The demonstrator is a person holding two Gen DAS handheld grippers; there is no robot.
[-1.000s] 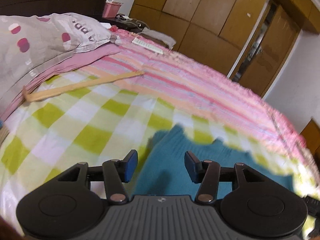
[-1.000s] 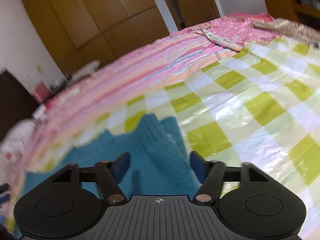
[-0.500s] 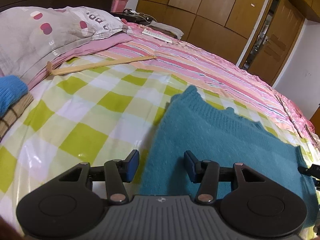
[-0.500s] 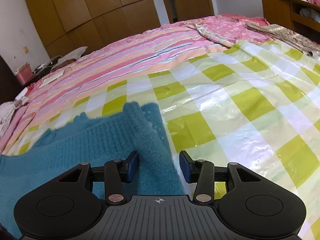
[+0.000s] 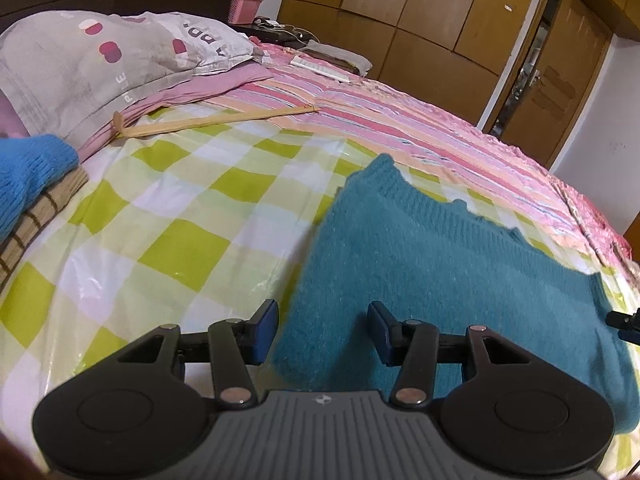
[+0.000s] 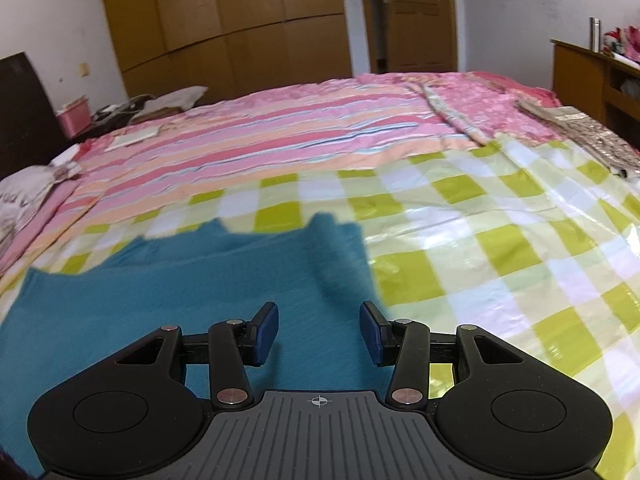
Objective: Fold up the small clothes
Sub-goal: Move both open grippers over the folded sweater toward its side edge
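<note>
A teal knit sweater (image 5: 440, 268) lies flat and folded on the green-and-white checked sheet (image 5: 168, 240) of the bed. My left gripper (image 5: 322, 330) is open and empty, over the sweater's near left edge. In the right wrist view the same sweater (image 6: 180, 292) fills the lower left, and my right gripper (image 6: 318, 334) is open and empty over its near right edge. The tip of the right gripper shows at the right edge of the left wrist view (image 5: 624, 322).
A blue knit garment (image 5: 28, 172) lies on a brown striped one (image 5: 36, 224) at the left. A grey pillow (image 5: 92, 64), a wooden stick (image 5: 208, 122), a pink striped cover (image 6: 260, 140), a wardrobe (image 5: 420, 12) and a door (image 6: 416, 16) lie beyond.
Both grippers have drawn back and lifted off the sweater, which now lies flat. The right gripper's jaws have opened wider than half a second ago.
</note>
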